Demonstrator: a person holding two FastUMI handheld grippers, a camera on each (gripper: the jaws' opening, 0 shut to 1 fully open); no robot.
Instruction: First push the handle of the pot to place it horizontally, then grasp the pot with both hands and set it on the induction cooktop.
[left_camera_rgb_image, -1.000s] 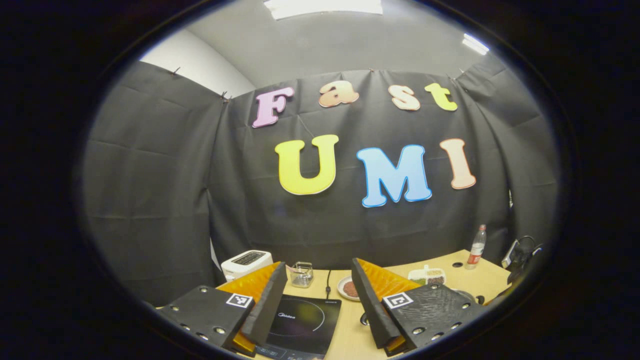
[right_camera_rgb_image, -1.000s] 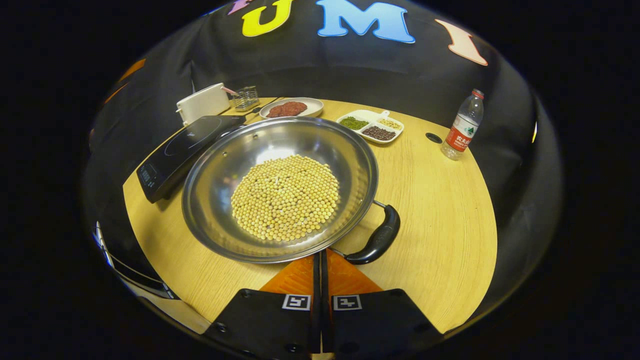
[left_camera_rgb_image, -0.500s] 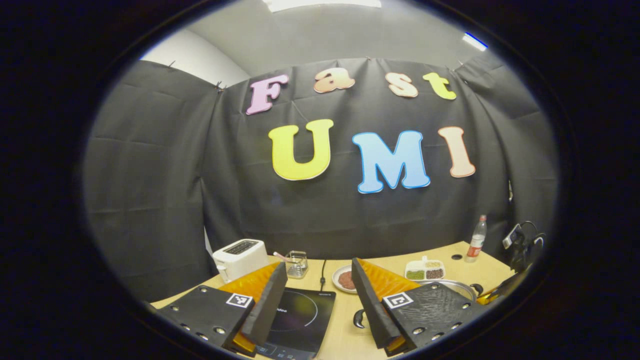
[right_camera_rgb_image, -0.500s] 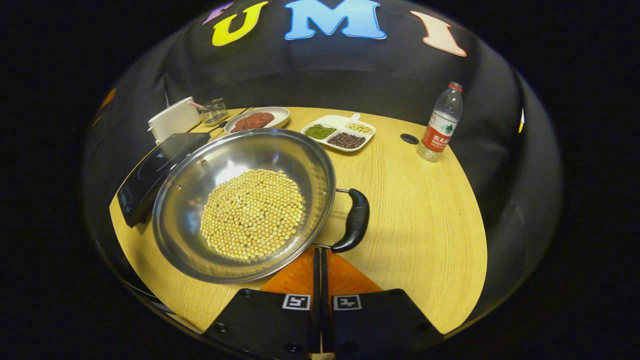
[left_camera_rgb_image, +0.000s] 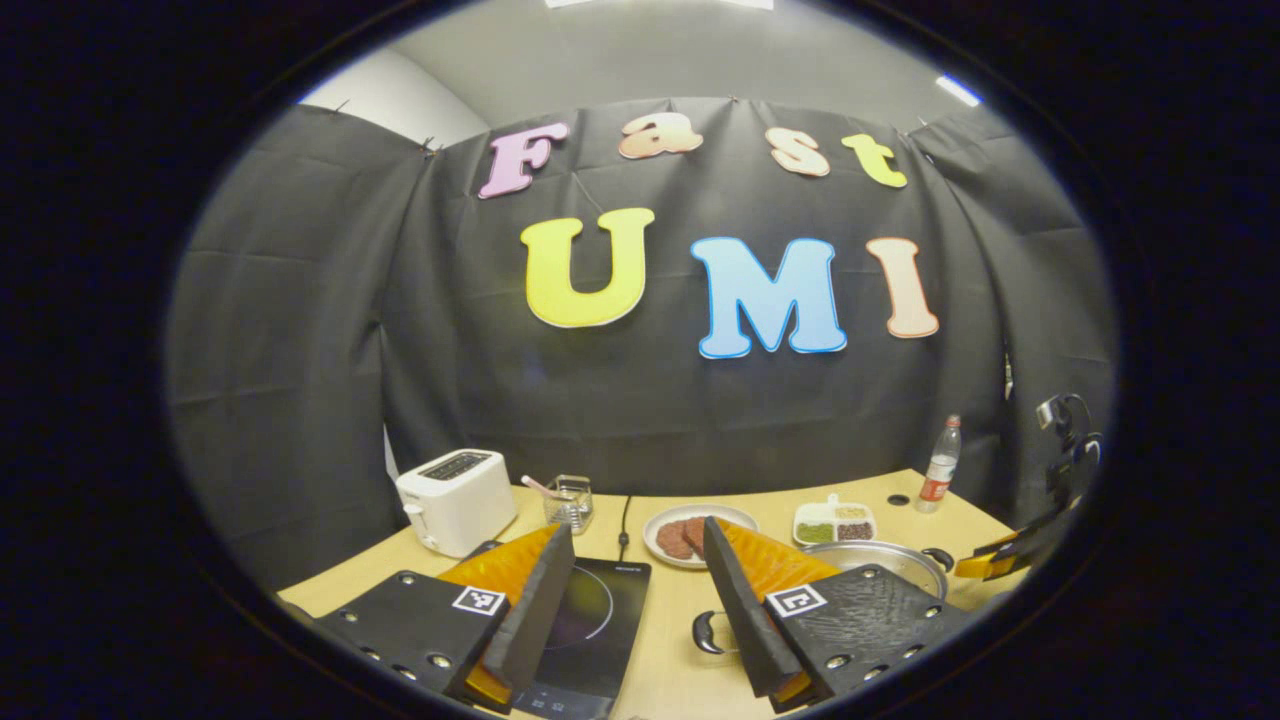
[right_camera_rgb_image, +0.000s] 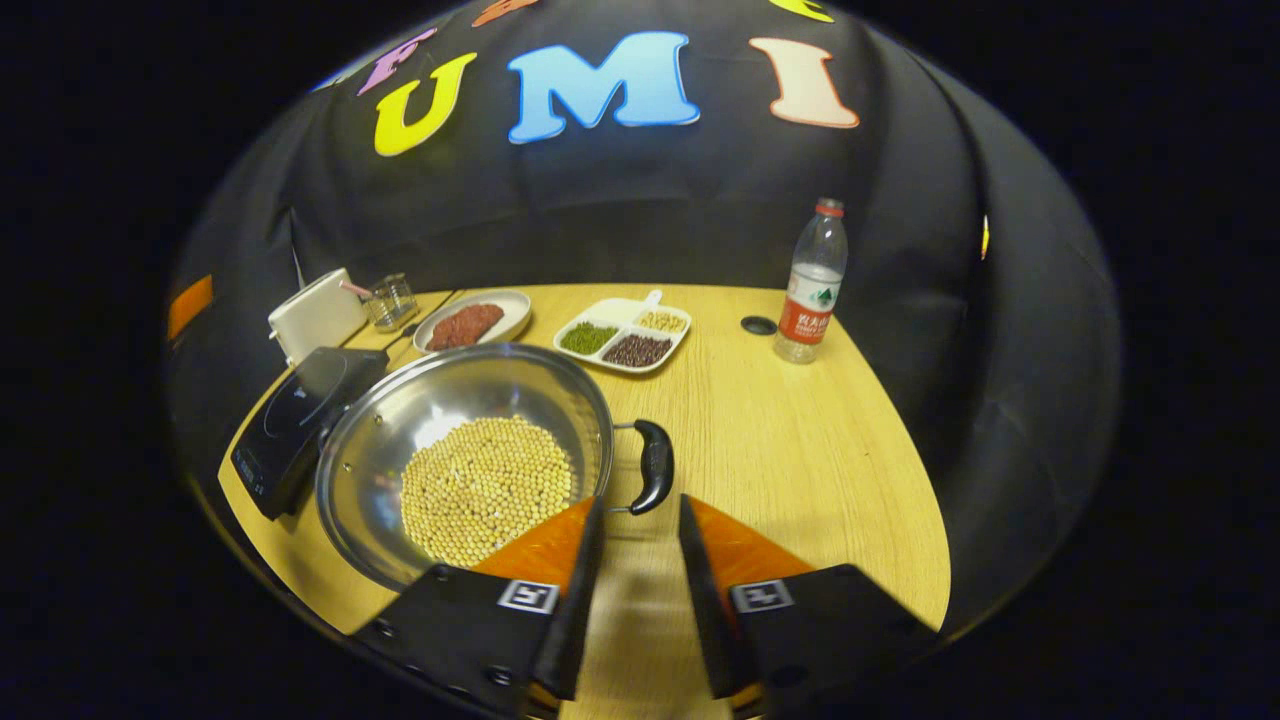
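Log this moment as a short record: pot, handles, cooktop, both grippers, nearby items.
pot: steel pot holding soybeans, on the table, beside the induction cooktop, not on it
handles: right handle; left handle
left gripper: open, empty
right gripper: open, empty, just short of the right handle
nearby: toaster, meat plate, divided dish, water bottle

left gripper (left_camera_rgb_image: 640, 590) jaws wide apart, right gripper (right_camera_rgb_image: 632, 560) jaws parted
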